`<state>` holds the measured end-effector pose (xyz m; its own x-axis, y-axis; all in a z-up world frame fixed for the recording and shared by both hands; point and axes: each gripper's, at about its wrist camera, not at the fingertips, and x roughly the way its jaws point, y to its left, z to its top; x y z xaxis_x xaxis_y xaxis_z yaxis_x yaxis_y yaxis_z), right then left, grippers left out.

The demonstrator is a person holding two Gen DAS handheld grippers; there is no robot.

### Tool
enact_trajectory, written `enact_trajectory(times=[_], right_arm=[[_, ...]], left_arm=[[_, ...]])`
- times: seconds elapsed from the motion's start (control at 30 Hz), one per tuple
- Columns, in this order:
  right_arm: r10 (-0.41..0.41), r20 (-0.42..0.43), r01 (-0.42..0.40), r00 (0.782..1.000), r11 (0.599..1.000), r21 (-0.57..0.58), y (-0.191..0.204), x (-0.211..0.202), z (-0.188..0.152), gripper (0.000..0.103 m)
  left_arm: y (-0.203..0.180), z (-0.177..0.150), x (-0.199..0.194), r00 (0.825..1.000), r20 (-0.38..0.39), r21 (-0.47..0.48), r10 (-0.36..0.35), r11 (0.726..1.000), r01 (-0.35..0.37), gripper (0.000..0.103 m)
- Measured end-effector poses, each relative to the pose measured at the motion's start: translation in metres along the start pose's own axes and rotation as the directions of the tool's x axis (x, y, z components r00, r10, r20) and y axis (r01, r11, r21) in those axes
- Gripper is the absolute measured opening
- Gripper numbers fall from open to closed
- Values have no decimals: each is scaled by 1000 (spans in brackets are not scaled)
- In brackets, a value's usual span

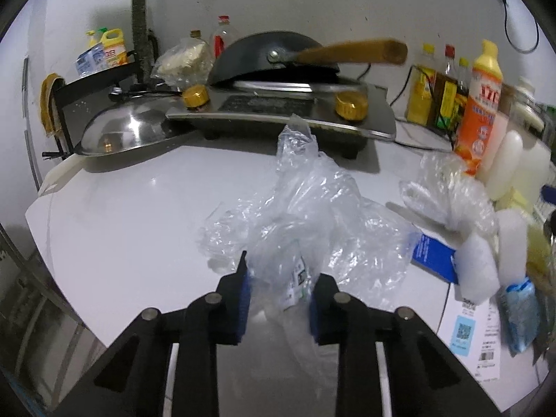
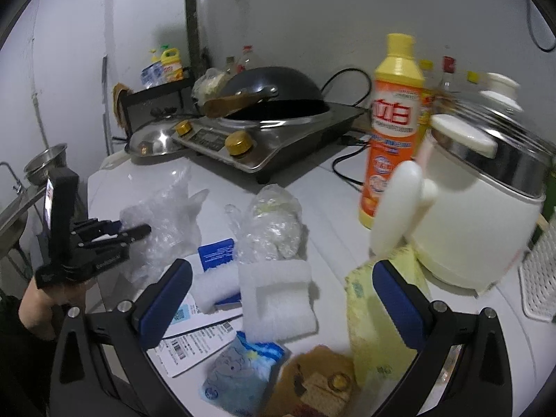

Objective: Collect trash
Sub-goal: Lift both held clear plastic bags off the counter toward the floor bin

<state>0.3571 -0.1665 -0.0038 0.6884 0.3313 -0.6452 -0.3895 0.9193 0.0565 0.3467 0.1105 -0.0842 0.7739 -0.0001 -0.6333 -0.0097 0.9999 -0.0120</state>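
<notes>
On the white counter [image 2: 326, 187] lie two crumpled clear plastic bags: one larger bag [image 1: 312, 215] and one smaller bag [image 2: 271, 222]. Two white foam blocks sit near them, a bigger one [image 2: 278, 299] and a thinner one [image 2: 212, 286]. There is one blue card [image 2: 217, 248], one printed paper sheet [image 2: 194, 333], one blue tissue pack [image 2: 239, 375], one yellow wrapper [image 2: 368, 316] and one brown packet [image 2: 312, 385]. One orange detergent bottle [image 2: 392, 132] stands by one white rice cooker [image 2: 476, 215]. One black wok [image 1: 274, 57] rests on one stove [image 1: 278, 111] with two gold knobs. One steel lid [image 1: 128, 132] lies beside it. Two grippers are in sight.
</notes>
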Motion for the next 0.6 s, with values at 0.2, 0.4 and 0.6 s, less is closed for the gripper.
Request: enact_trajectory(times=[0.2,0.4,0.6], right_arm=[[13,-60,-14,998,1000,-19,3,40,11,103],[16,-116,-15,993,1000,10,-4,82,26,98],[27,-171,-27,985,1000,3,-3,106,31,77]], left_arm=[[18,2,-24,998,58,-39,-6,999,8,20],[35,1,-51,994,104,-73,15,997,-7,19],[45,-3,-70,992,122,-85,28,996,-18,19]])
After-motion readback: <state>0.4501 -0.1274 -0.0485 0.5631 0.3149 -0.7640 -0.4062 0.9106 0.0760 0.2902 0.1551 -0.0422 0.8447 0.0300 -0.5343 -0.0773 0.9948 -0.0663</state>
